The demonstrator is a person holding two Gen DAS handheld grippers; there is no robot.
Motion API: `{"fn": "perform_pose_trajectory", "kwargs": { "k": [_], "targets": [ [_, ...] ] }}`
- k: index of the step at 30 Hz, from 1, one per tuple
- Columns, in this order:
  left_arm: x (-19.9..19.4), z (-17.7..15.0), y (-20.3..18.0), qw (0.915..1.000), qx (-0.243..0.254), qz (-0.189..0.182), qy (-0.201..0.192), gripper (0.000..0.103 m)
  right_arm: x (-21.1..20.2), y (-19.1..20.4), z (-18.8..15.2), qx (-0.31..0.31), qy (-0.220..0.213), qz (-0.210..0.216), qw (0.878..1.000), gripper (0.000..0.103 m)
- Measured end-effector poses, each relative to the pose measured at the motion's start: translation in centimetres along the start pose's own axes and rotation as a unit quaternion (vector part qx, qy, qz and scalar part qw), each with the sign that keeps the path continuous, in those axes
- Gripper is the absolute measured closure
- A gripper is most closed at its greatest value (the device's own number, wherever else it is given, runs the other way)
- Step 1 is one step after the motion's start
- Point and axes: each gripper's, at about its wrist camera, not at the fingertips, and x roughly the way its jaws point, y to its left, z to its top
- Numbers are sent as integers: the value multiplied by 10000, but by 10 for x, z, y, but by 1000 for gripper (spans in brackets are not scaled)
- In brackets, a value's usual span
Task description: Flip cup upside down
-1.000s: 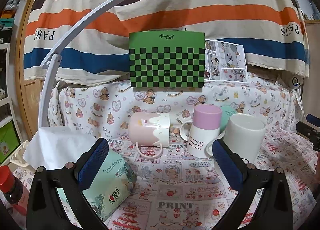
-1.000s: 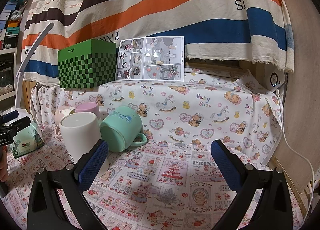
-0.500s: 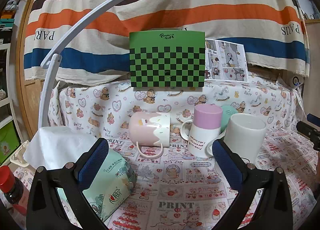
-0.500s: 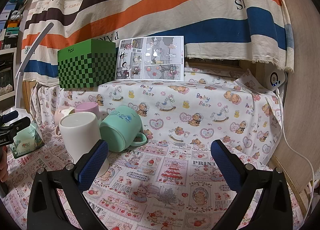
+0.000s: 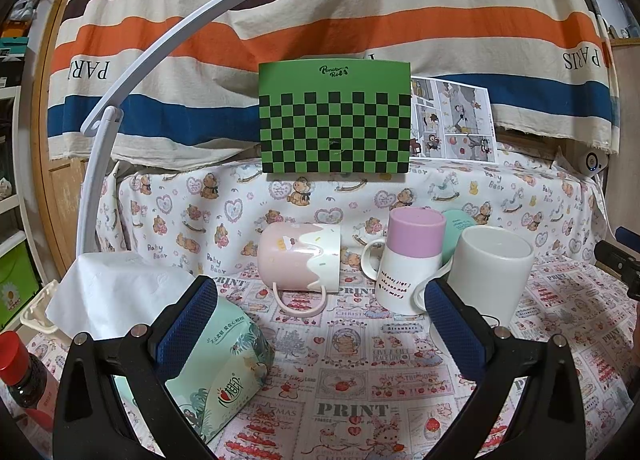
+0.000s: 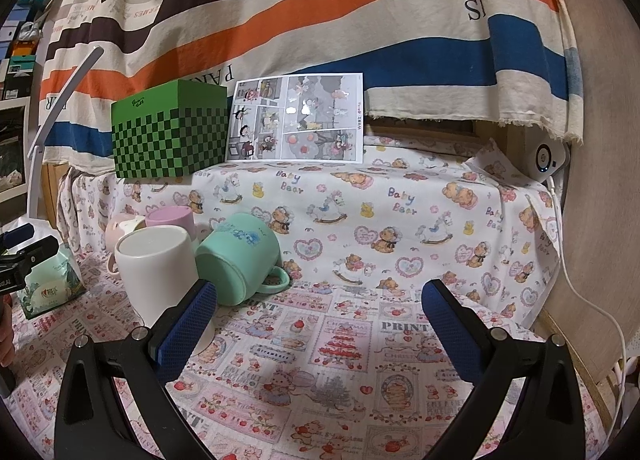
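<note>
Cups grouped on the printed cloth, both claws spread wide and holding nothing.

Left gripper (image 5: 320, 316) hangs above the tablecloth (image 5: 360, 372) with jaws apart; at its 12 o'clock the pink-and-white cup (image 5: 298, 260) lies on its side, handle toward the camera. At 1 o'clock a lilac-topped mug (image 5: 408, 260) stands, and at 2 o'clock the white cup (image 5: 490, 272) stands with its flat face up, just beside the right finger. A tissue pack (image 5: 224, 372) sits at 8 o'clock. Right gripper (image 6: 318, 318) is equally open; the mint cup (image 6: 236, 262) lies tipped at its 10 o'clock, touching the white cup. A green checkered box (image 6: 170, 135) sits at 11 o'clock.
</note>
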Motion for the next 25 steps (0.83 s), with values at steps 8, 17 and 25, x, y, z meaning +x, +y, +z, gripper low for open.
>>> {"fn": "perform_pose_trajectory", "kwargs": {
  "k": [8,17,25],
  "targets": [
    [0,-1,1,10000,11,10,5,0,0,0,0,-20,38,14,10000,0],
    [1,-1,1,10000,7,5,14,0,0,0,1,-7,46,2,10000,0],
    [1,-3,2,10000,12,10,21,0,3,1,2,-17,69,18,10000,0]
  ]
}}
